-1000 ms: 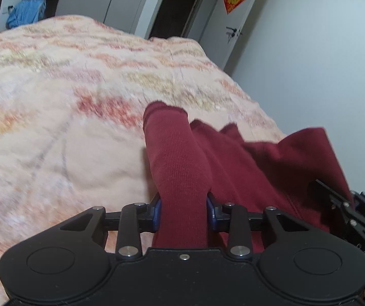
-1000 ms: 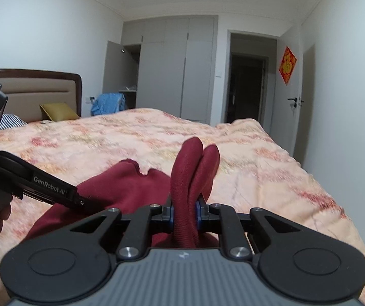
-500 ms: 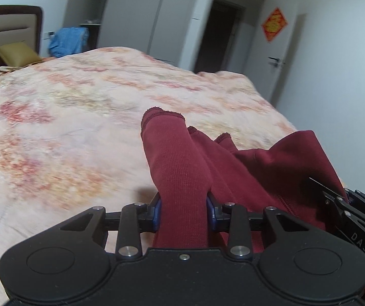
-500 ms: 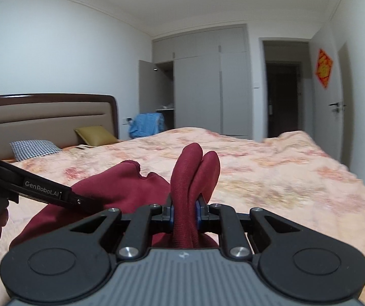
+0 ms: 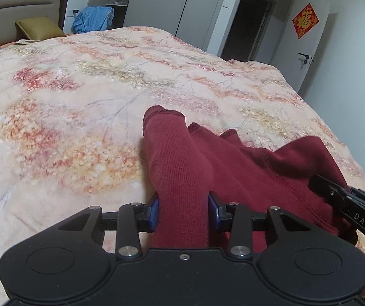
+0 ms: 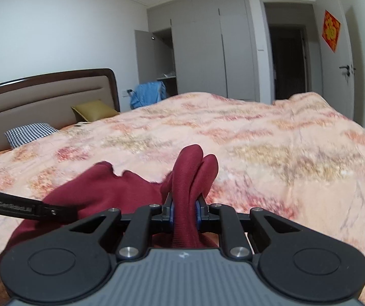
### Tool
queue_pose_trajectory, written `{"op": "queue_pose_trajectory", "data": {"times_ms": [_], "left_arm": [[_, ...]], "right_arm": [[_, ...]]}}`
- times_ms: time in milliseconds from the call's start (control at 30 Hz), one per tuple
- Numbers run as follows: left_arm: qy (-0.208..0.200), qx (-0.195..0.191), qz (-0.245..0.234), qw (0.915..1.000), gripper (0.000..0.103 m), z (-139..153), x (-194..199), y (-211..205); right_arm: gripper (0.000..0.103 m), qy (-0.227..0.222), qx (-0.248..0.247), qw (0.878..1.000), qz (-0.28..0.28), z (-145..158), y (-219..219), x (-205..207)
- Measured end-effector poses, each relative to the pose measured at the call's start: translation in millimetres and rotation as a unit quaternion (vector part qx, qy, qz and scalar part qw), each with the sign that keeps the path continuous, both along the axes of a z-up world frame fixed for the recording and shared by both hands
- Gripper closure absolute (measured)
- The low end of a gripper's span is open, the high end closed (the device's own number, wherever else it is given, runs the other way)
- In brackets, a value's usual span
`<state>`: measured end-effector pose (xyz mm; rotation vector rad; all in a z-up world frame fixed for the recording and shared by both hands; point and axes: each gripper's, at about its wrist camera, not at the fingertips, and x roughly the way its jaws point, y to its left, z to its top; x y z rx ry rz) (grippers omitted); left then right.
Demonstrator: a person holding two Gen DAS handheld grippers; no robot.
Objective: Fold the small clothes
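While the left gripper (image 5: 183, 211) opens around one bunched edge of the garment (image 5: 246, 168), the right gripper (image 6: 184, 213) pinches another; the rest sags onto the bed (image 5: 80, 102) between them. Soft, light knit: grip hems, not middles.

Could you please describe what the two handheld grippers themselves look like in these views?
The left gripper has a smooth matte black body with two round discs, black linkage arms with silver screw heads, and blue pads. The right gripper is built alike, but its centre plate is ribbed grey with a small white logo. Seen side-on, one finger arm reads "DAS", the other "GenRobot.AI". No cables or sleeves show.
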<state>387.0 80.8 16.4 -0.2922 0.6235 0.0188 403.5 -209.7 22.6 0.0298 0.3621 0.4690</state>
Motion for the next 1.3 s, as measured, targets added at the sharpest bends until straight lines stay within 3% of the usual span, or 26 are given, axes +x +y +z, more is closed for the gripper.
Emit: {"op": "queue_pose_trajectory", "data": {"times_ms": [167, 233, 433, 633, 733, 1300], "left_arm": [[0.004, -0.004, 0.005, 1.0000, 0.049, 0.0, 2.6, 2.4], [0.005, -0.001, 0.009, 0.9999, 0.035, 1.0, 2.3, 1.9], [-0.003, 0.000, 0.021, 0.9998, 0.012, 11.7, -5.3, -1.0], [-0.027, 0.008, 0.027, 0.9992, 0.002, 32.1, -19.6, -9.3], [-0.043, 0.013, 0.029, 0.9986, 0.001, 45.6, -29.5, -13.7], [-0.147, 0.058, 0.028, 0.9870, 0.001, 106.9, -125.2, -45.4]], "right_arm": [[0.074, 0.020, -0.001, 1.000, -0.015, -11.7, -9.7, 2.5], [0.066, 0.027, 0.000, 0.999, -0.021, -15.7, -13.0, 2.7], [0.042, 0.032, 0.000, 0.999, -0.037, -15.7, -22.5, -3.2], [0.012, 0.006, 0.011, 0.999, -0.047, -0.2, -32.7, -15.2], [0.003, -0.012, 0.025, 0.999, -0.045, 11.3, -38.3, -25.3], [0.000, -0.114, 0.070, 0.990, -0.039, 79.2, -62.4, -110.1]]}}
